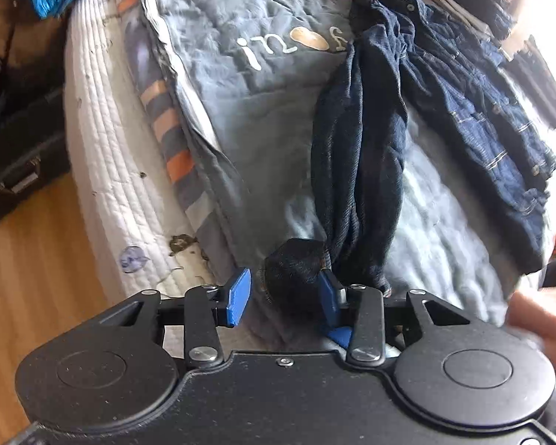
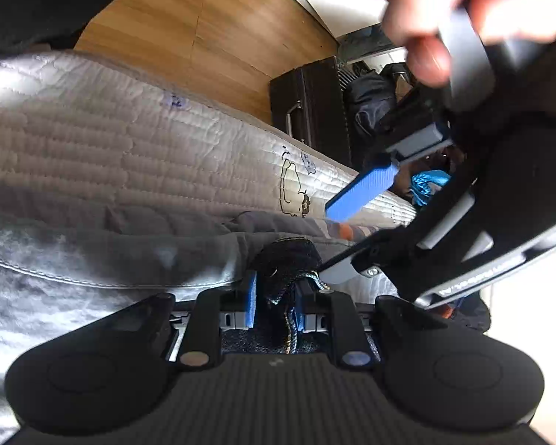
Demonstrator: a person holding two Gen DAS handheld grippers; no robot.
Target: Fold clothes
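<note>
Right gripper (image 2: pixel 274 296): bottom centre of its view, clamped on a dark cloth bunch.
Left gripper (image 1: pixel 283 293): partly open around the shirt's bunched end; only one pad seems to touch it.
Shirt (image 1: pixel 407 129): navy, stretched up the bed (image 1: pixel 103 141) toward upper right.
Advice: close the left gripper, then pull taut.

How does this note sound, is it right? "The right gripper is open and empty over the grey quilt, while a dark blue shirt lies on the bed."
Not quite. The right wrist view shows the right gripper shut on a fold of dark fabric, not open and empty. The rest holds: it is over the grey quilt, and the dark blue shirt lies on the bed.
</note>
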